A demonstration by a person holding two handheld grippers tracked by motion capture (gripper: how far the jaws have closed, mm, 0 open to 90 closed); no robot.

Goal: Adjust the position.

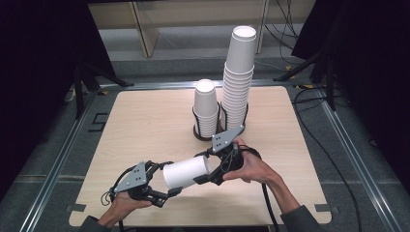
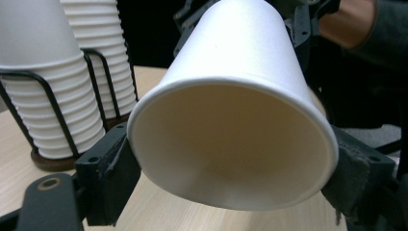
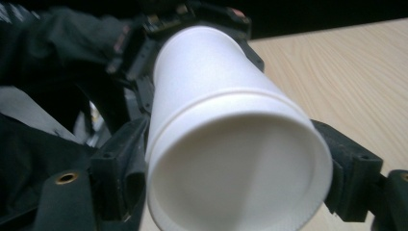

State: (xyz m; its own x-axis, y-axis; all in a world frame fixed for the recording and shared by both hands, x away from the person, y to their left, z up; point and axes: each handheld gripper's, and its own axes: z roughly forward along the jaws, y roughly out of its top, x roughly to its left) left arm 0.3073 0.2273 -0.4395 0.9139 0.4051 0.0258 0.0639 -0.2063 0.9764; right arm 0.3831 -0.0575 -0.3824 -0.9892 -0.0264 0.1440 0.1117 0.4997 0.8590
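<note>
A white paper cup lies on its side above the table's front middle, held between both grippers. My left gripper is shut on its open rim; in the left gripper view the mouth of the cup faces me with a black pad against each side. My right gripper is shut on the cup's other end; in the right gripper view that end of the cup faces me, with a faint ring line around the wall behind it. A hand holds each gripper.
On the light wooden table, a short stack of white cups and a tall one stand in a black wire holder just behind the grippers. Black stand legs, cables and metal rails surround the table.
</note>
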